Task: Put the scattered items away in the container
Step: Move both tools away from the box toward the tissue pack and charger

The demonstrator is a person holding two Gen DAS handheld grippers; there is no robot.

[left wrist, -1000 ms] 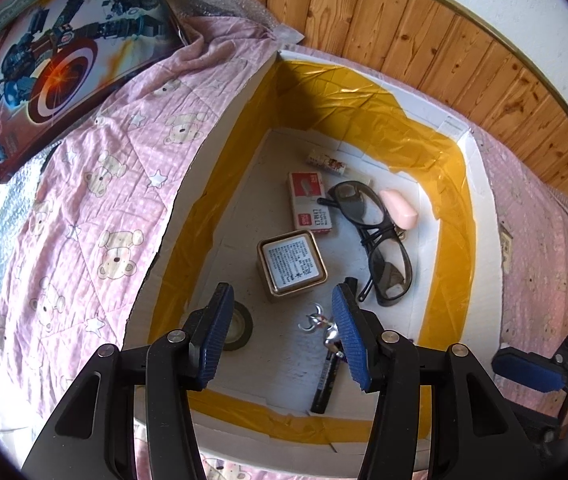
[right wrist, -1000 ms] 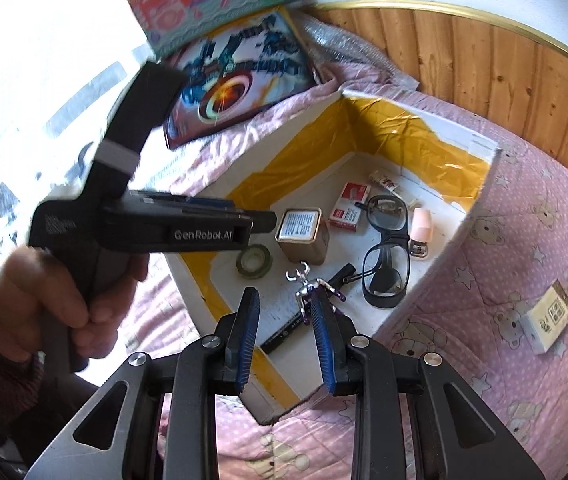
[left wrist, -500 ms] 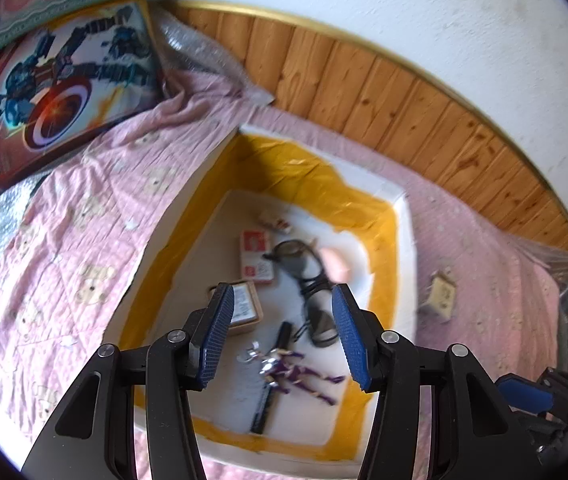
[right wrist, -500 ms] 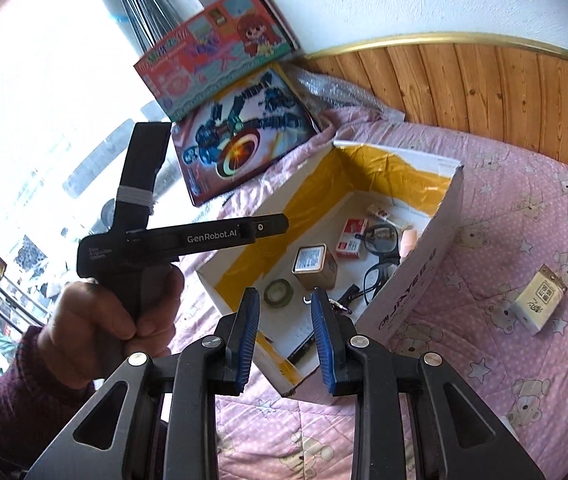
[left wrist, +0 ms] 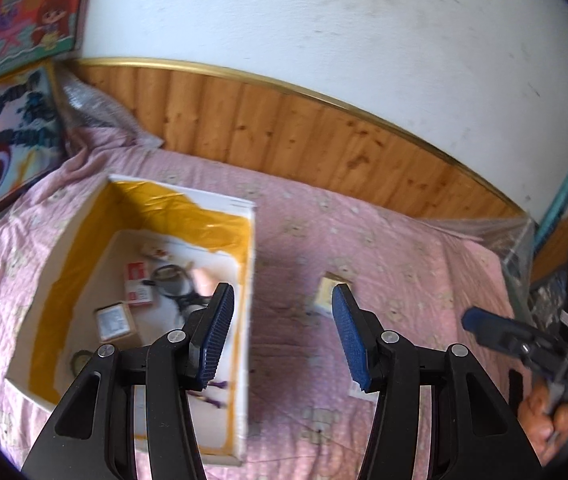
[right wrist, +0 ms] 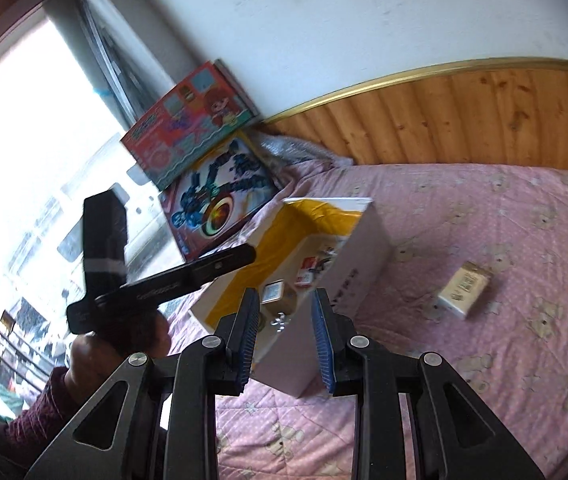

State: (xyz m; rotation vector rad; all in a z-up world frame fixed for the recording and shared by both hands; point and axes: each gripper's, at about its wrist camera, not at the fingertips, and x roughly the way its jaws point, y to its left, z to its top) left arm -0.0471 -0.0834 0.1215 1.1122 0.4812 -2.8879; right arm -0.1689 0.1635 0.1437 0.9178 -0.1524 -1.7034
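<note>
The white cardboard box lined with yellow tape sits on the pink quilt. Inside it lie black glasses, a red packet, a square tin, a tape roll and a purple figure, which is half hidden by a finger. A small cream carton lies alone on the quilt to the right of the box. My left gripper is open and empty, raised over the box's right wall. My right gripper hovers in front of the box, its jaws narrowly apart and empty.
Two colourful toy boxes lean against the wall behind the container. Wooden panelling runs along the far edge of the bed. Crumpled clear plastic lies at the right. A bright window is on the left.
Both grippers have pulled back and upward from the box, and the views have swung to the right. The cream carton is now in the left wrist view. Neither gripper's jaw gap has changed.
</note>
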